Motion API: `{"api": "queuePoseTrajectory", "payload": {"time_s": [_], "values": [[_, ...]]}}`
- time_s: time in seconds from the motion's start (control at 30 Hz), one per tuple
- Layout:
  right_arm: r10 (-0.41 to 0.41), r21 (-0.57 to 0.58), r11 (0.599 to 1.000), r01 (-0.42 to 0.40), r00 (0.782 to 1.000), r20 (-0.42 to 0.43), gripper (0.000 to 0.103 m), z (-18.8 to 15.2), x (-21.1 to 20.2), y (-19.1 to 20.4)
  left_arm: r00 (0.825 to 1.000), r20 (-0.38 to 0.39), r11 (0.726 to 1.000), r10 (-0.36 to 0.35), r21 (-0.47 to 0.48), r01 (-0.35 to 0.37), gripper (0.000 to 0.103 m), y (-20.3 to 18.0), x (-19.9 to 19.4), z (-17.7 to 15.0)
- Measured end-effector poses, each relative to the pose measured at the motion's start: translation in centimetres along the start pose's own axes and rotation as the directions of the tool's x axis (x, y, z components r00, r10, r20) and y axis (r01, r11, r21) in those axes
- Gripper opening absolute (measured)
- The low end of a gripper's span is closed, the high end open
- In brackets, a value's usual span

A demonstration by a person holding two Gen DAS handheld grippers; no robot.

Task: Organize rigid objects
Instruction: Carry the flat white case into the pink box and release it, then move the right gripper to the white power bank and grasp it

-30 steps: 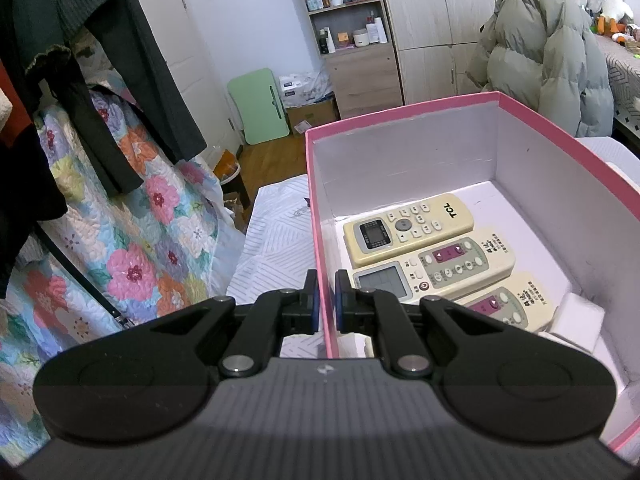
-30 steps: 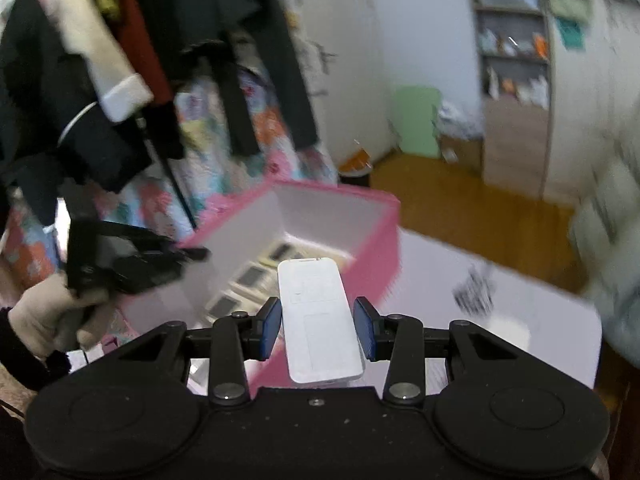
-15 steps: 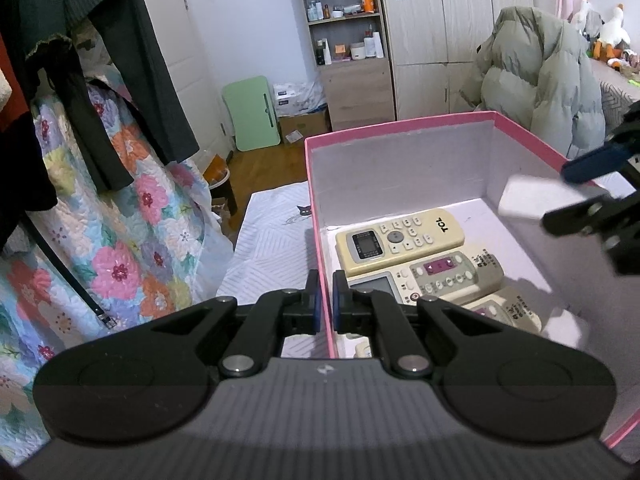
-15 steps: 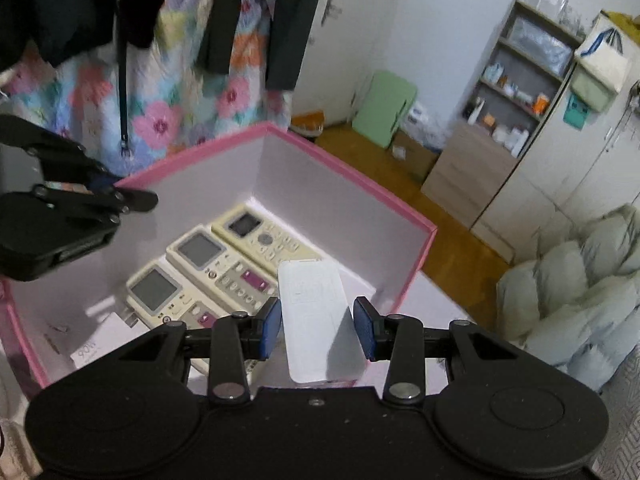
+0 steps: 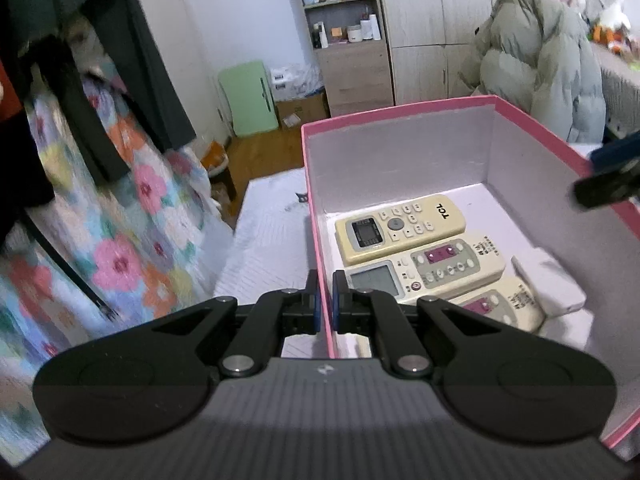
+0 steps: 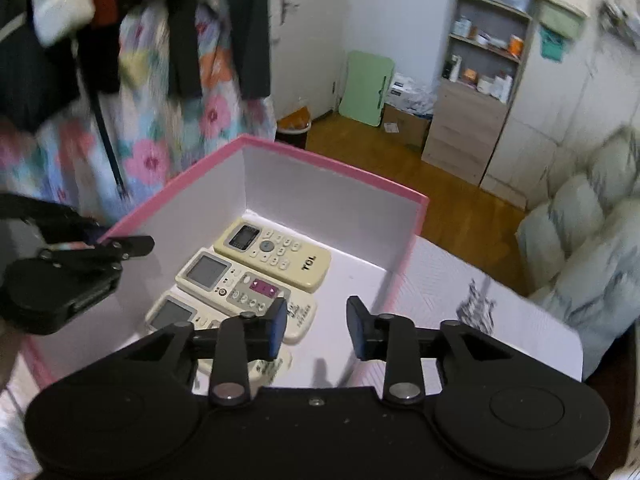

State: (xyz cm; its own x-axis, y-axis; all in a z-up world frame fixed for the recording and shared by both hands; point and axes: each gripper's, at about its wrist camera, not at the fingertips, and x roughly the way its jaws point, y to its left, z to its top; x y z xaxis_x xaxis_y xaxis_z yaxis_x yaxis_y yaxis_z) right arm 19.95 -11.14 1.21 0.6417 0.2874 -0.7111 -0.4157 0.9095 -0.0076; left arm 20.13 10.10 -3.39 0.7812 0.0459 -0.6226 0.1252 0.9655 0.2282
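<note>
A pink box [image 5: 394,110] with a white inside stands on the table. In it lie three cream remotes side by side: a TCL remote [image 5: 400,228] farthest, a second remote [image 5: 424,270] and a third remote [image 5: 500,308]. A white remote [image 5: 546,286] lies beside them near the right wall. My left gripper [image 5: 325,306] is shut on the box's left wall. My right gripper [image 6: 316,328] is open and empty above the box; it shows in the left wrist view [image 5: 612,176] at the right rim. The right wrist view shows the box [image 6: 332,168], the TCL remote [image 6: 276,254] and the left gripper [image 6: 120,250].
The box sits on a white patterned tabletop [image 5: 268,248]. Hanging clothes and a floral quilt [image 5: 120,240] are on the left. A grey puffy coat [image 5: 536,60], a shelf cabinet [image 5: 348,40] and a green folding table [image 5: 252,98] stand behind.
My right gripper has opened and let go of the white remote, which now lies in the box by the right wall. The right gripper has drawn back. The left gripper stays clamped on the wall.
</note>
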Motion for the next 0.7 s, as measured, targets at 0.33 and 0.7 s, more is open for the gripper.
{"api": "queuePoseTrajectory", "payload": {"time_s": [0.33, 0.7], "values": [[-0.108, 0.313, 0.943, 0.117, 0.993, -0.046, 0.056, -6.2, -0.5, -9.6, 0.999, 0.022, 0.998, 0.029, 0.047, -0.03, 0.007, -0.3, -1.0, 1.3], [-0.107, 0.407, 0.899, 0.163, 0.982, -0.156, 0.06, -7.4, 3.6, -16.4, 0.998, 0.034, 0.995, -0.048, -0.086, 0.051, 0.003, 1.9, -1.1, 1.6]]}}
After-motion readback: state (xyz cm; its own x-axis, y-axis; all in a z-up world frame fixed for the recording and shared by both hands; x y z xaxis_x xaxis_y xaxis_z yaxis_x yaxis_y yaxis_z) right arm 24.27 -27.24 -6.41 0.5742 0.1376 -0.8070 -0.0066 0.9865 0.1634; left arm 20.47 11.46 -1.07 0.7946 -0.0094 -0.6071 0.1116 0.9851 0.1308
